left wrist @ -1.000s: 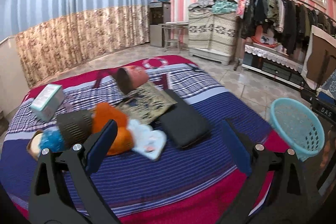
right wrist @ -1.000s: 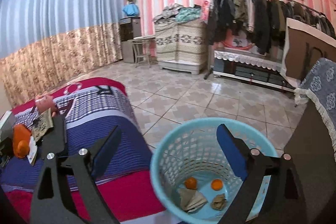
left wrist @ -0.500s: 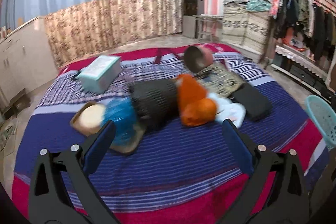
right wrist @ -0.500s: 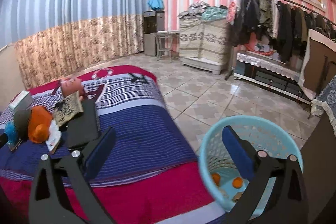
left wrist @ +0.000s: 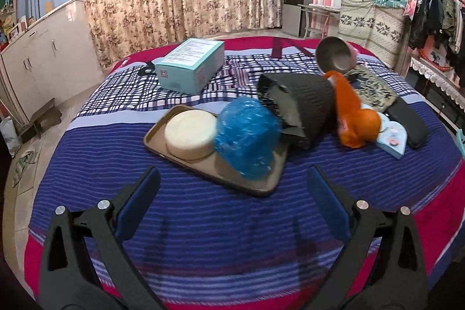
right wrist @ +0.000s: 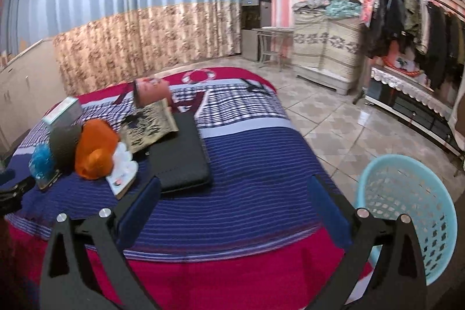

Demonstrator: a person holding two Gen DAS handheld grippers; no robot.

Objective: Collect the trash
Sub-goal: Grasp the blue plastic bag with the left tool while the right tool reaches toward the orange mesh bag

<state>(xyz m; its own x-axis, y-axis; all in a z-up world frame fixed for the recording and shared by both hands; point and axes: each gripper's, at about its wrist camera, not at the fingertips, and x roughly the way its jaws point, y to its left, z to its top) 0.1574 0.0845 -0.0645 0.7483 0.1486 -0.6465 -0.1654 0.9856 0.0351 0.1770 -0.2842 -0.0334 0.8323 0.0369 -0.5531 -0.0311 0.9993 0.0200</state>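
- The basket (right wrist: 407,211) stands on the tiled floor beside the bed (right wrist: 232,208); its inside is hidden from here and its lower edge is cut off.
- The blue wad (left wrist: 247,135) lies on a tray (left wrist: 174,153), covering part of it and touching a pale round block (left wrist: 190,134); what it is made of is hard to tell.
- The left gripper (left wrist: 232,205) stands wide open and empty; the wad lies just past its tips at twelve o'clock.
- The right gripper (right wrist: 234,204) gapes wide, holding nothing, its jaws having just been opening; the basket sits at three o'clock, the wad far off at nine.
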